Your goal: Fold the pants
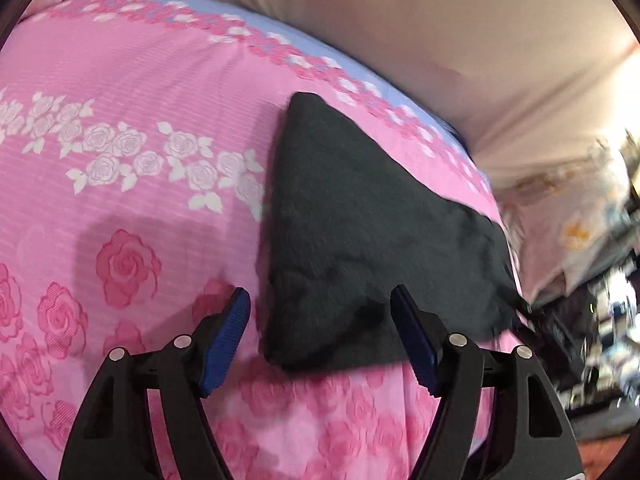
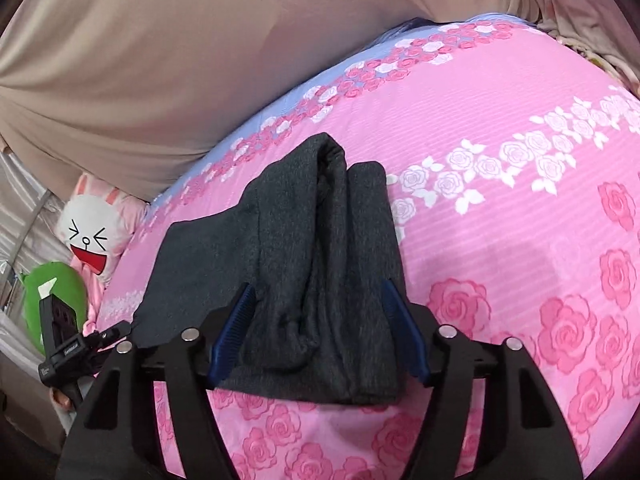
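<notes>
Dark grey pants (image 1: pixel 360 232) lie folded on a pink rose-print bedspread (image 1: pixel 140 100). In the left wrist view they form a flat dark shape ahead of my left gripper (image 1: pixel 320 300), which is open and empty, its blue-padded fingers (image 1: pixel 228 336) hovering over the near edge. In the right wrist view the pants (image 2: pixel 312 264) show stacked leg folds running away from me. My right gripper (image 2: pixel 318 300) is open, its fingers straddling the near end of the folds without closing on them.
A beige cushion or headboard (image 2: pixel 160 60) runs along the far side of the bed. A white rabbit plush (image 2: pixel 90 232) and a green plush (image 2: pixel 52 304) sit at the bed's left end. The other gripper's camera unit (image 2: pixel 64 344) shows at lower left. Clutter (image 1: pixel 600 300) lies beyond the bed edge.
</notes>
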{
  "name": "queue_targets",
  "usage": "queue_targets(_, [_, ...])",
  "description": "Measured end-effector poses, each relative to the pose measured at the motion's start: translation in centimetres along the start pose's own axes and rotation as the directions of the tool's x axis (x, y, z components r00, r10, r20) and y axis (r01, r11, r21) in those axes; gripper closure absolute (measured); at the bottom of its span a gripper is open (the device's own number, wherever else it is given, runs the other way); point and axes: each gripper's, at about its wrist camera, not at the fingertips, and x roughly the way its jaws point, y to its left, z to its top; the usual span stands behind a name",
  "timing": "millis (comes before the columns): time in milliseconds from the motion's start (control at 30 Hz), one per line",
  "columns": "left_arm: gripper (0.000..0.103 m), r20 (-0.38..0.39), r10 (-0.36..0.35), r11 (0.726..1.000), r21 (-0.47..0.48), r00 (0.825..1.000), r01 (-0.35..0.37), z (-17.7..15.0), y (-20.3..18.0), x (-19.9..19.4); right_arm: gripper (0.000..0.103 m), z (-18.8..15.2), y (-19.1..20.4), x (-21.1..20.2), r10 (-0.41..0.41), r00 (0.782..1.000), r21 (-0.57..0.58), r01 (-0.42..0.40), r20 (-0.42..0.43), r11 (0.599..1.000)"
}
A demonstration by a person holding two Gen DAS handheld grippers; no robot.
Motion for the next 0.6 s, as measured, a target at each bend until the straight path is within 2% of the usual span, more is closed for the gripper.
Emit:
queue_targets(100, [0.035,0.029,0.074,0.992,0.104,0.997,-0.077,-1.5,-0.6,-1.3,0.040,-0.6,1.0,-1.7,-0.005,0.998,-0.030,0.007,0.066,1.000])
queue_targets(167, [0.035,0.049,0.132,0.979,0.150,0.990,-0.138,-2.0,-0.7,-1.9,0.040,-1.1,3.1,-2.8,-0.009,0.994,-0.115,0.022,0.107,0.993])
queue_targets(233, [0.035,0.089,0.190,0.955,0.215,0.978,-0.206,-1.9,-0.9,-2.4,0.040,-1.5,5.4,-3.1,-0.010,0.992,-0.198,0.034,0.123,0.980])
queue_targets(267, [0.038,0.101,0.205,0.943,0.246,0.973,-0.224,-1.8,-1.0,-2.4,0.040,-1.7,6.3,-3.0,-0.003,0.994,-0.225,0.027,0.111,0.974])
queue_targets(300, [0.048,0.105,0.204,0.927,0.300,0.973,-0.226,-1.6,-1.4,-2.2,0.040,-1.9,6.8,-2.7,0.004,0.995,-0.233,0.019,0.099,0.972])
queue_targets(367, [0.060,0.081,0.200,0.890,0.401,0.976,-0.215,-1.7,-2.1,-1.5,0.040,-2.3,7.6,-2.1,0.018,0.997,-0.235,0.001,0.079,0.972])
queue_targets(400, [0.069,0.058,0.219,0.854,0.472,0.974,-0.220,-2.1,-2.7,-0.8,0.040,-2.5,7.8,-1.8,0.012,0.997,-0.235,0.006,0.074,0.972])
queue_targets(467, [0.078,0.050,0.247,0.794,0.563,0.968,-0.231,-2.8,-3.5,0.1,0.040,-2.9,7.9,-1.4,-0.004,0.998,-0.231,0.020,0.068,0.973])
queue_targets(500, [0.078,0.066,0.260,0.764,0.596,0.963,-0.247,-3.1,-3.7,0.3,0.040,-2.9,7.9,-1.2,-0.004,0.998,-0.227,0.018,0.061,0.974])
queue_targets(533, [0.079,0.071,0.265,0.753,0.608,0.962,-0.253,-3.0,-3.7,0.4,0.040,-3.0,7.8,-1.0,-0.007,0.998,-0.218,0.019,0.056,0.976])
queue_targets(600, [0.085,0.078,0.257,0.748,0.616,0.963,-0.249,-2.8,-3.6,0.3,0.039,-3.2,7.7,-0.9,-0.009,0.999,-0.209,0.019,0.049,0.978])
